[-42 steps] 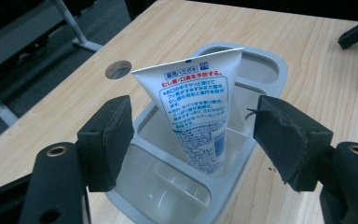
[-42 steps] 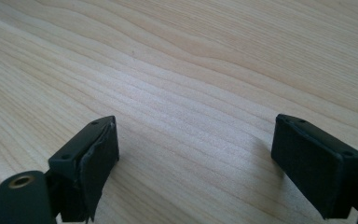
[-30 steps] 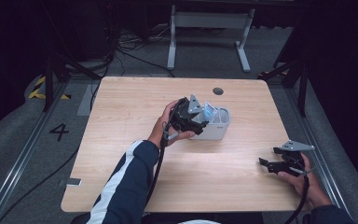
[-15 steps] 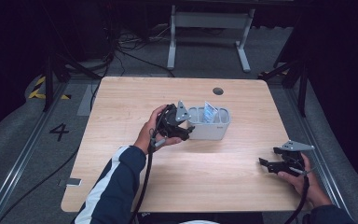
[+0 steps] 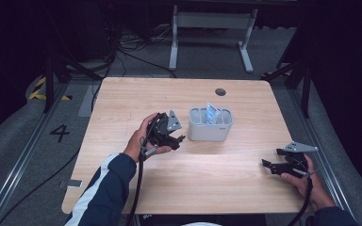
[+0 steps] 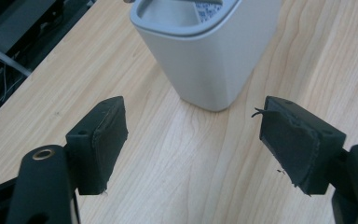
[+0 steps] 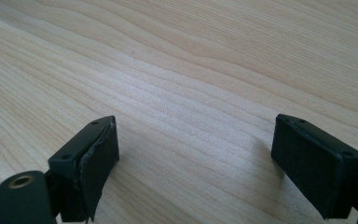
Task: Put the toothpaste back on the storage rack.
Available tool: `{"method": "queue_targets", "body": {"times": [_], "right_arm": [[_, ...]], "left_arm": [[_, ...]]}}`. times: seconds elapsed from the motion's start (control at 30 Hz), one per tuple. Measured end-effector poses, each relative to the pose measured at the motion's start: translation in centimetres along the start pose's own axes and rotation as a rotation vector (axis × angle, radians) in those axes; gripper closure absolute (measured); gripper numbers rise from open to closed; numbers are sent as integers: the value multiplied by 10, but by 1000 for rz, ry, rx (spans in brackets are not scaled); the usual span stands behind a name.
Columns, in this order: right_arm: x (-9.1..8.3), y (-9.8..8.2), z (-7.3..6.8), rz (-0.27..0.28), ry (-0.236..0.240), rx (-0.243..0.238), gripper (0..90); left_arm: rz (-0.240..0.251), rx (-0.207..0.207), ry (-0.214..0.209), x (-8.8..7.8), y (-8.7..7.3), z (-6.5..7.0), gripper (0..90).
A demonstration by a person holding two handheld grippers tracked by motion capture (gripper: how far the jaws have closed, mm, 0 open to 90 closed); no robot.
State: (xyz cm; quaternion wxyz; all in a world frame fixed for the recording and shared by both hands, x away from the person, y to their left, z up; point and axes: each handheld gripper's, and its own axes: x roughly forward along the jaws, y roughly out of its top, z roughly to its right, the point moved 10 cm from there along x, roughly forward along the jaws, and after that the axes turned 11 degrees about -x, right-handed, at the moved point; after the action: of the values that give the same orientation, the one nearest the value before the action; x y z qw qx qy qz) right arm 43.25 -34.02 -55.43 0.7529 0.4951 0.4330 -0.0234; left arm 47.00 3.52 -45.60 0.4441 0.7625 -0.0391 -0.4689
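A light grey holder (image 5: 210, 125) with several compartments stands at the middle of the wooden table (image 5: 122, 108). A small blue-and-white packet (image 5: 211, 113) stands upright in one of them. My left gripper (image 5: 178, 140) is just left of the holder, apart from it, and its jaws have just been opening with nothing between them. In the left gripper view the holder (image 6: 205, 51) rises beyond the open left gripper (image 6: 193, 140), the packet's print (image 6: 207, 8) showing inside. My right gripper (image 5: 267, 164) rests open near the table's right front corner. The right gripper (image 7: 196, 158) has bare wood between its jaws.
A round cable hole (image 5: 220, 92) lies at the table's far edge. Beyond the table stand a white frame (image 5: 212, 28) and cables on the grey floor. A floor marking "4" (image 5: 60, 133) lies to the left.
My left gripper has drawn back from over the holder, leftward, toward the person and lower. The packet now shows standing in the holder. The right hand has stayed put.
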Motion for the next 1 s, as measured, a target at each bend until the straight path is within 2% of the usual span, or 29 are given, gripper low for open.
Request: {"method": "queue_targets", "body": {"times": [0.3, 0.6, 0.7, 0.83, 0.93, 1.0], "right_arm": [[0, 0, 0, 0, 0, 0, 151], [0, 0, 0, 0, -1, 1, 151], [0, 0, 0, 0, -1, 1, 150], [0, 0, 0, 0, -1, 1, 151], [0, 0, 0, 0, -1, 2, 150], [0, 0, 0, 0, -1, 1, 150]], "left_arm": [[-37, 18, 36, -9, -23, -6, 237], [-55, -33, 44, -17, -52, -14, 222], [-75, -24, 63, -20, -62, -19, 221], [-92, -38, 69, -24, -75, -22, 221], [-114, -42, 88, -27, -87, -27, 221], [-115, -62, 90, -29, -96, -30, 223]]}}
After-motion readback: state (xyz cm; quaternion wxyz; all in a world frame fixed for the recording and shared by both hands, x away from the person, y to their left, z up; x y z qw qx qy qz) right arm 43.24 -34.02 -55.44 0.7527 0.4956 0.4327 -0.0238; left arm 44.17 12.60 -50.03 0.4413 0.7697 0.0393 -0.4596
